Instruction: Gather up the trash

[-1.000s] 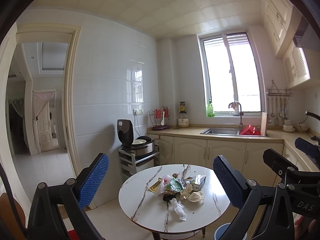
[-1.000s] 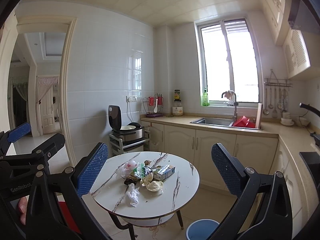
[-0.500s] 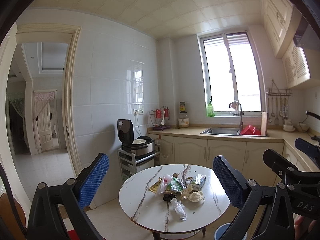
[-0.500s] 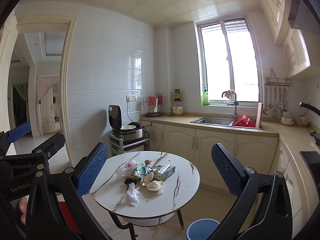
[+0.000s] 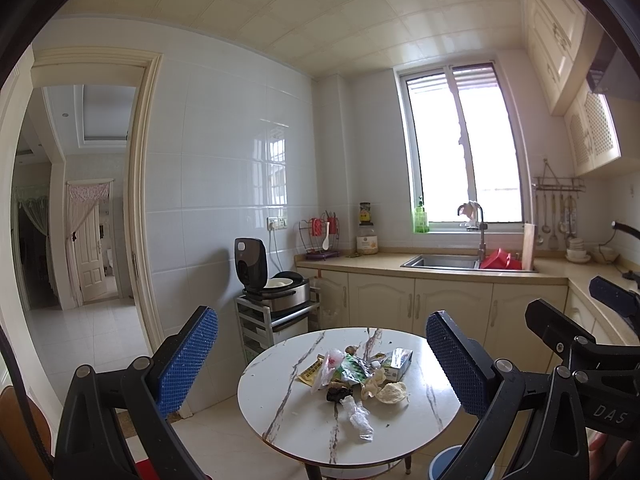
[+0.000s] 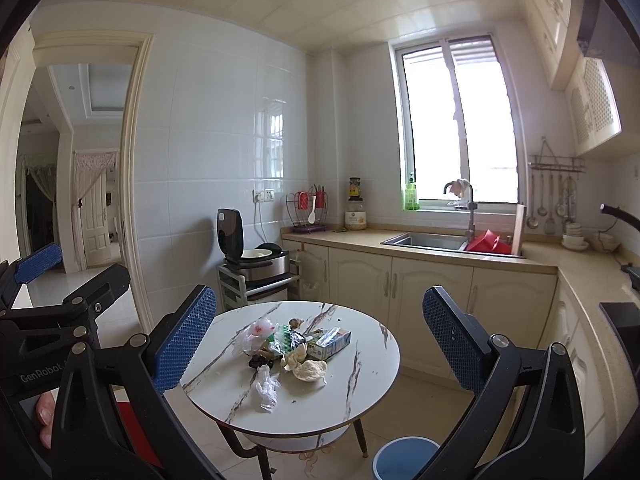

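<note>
— Left wrist view: my left gripper (image 5: 320, 360) gapes empty; trash pile (image 5: 354, 372) lower centre on the round table (image 5: 280, 412).
— Right wrist view?
— My right gripper (image 6: 318, 336) is spread too. Clear plastic wrap (image 6: 266, 388) looks light, limp; I'd pinch its middle. Blue bin (image 6: 404, 458) bottom.

Bright little kitchen, daylight pouring in

White glossy wall tiles (image 5: 224, 184) and pale floor tiles (image 5: 80, 332), cream cabinets (image 6: 432, 292) under a beige tabletop (image 6: 440, 254) with a steel sink (image 6: 424, 241) below a tall window (image 5: 464, 152). A round marble-look table (image 6: 352, 392) stands in the middle, a small metal cart (image 5: 272, 320) sits by the wall, and an open doorway (image 5: 80, 184) on the left leads to a hallway.
</note>
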Demonstrator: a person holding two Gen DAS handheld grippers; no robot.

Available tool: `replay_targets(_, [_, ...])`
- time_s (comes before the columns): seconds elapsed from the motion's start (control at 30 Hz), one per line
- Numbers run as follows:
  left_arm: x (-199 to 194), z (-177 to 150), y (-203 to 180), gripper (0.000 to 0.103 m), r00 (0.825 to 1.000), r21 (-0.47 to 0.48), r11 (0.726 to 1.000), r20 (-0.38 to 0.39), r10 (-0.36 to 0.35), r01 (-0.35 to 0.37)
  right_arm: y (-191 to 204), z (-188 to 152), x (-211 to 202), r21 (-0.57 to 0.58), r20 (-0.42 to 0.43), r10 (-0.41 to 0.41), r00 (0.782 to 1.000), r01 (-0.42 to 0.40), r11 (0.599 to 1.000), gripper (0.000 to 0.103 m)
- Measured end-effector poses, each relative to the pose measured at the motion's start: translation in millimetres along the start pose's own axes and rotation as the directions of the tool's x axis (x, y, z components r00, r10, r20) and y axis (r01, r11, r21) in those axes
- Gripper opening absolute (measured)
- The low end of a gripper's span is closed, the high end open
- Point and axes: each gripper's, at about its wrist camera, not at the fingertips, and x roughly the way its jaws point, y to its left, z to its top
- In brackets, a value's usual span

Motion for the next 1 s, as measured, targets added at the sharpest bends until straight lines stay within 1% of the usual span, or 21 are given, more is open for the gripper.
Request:
replay_targets(0.4, [2.3,-0.2,-0.4,0.102,1.0,0.001,1.0,-0.003,-0.001,0.001,0.3,-0.9,0.9,0.0,-0.002,-0.001,1.0,0.001,1.0,0.103])
replay_targets(0.6, [11.6,-1.9,0.1,0.102,1.0,0.005,1.0,-0.024,-0.011,0.011,-0.8,-8.0,9.7,-0.001,-0.022,0.0,1.0,0.0,1.0,0.103])
replay_targets(0.7, [26.7,-3.2,0.2,0.102,0.998,0.003,1.0,-0.055,-0.009,0.009,-2.1,-14.3,20.5,-0.012,-0.042,-0.003,0.999,0.002,1.0,0.103])
replay_targets(0.83, [57.8,-11.5,0.5,0.102,0.994,-0.01,1.0,-0.11,-0.017,0.016,-13.5,-30.9,45.1,0.013,-0.094,0.001,0.996,0.0,1.0,0.103])
replay_targets(0.93, [90.7,-18.1,2.4,0.102,0.985,-0.015,1.0,-0.173,-0.02,0.018,-26.4,-48.9,69.8,0.032,-0.151,-0.012,0.989,0.017,0.999,0.103])
replay_targets(1.0, [114.7,-24.1,2.1,0.102,0.975,-0.016,1.0,-0.222,-0.021,0.018,-35.9,-59.7,86.3,0.045,-0.19,-0.015,0.982,0.024,0.999,0.103])
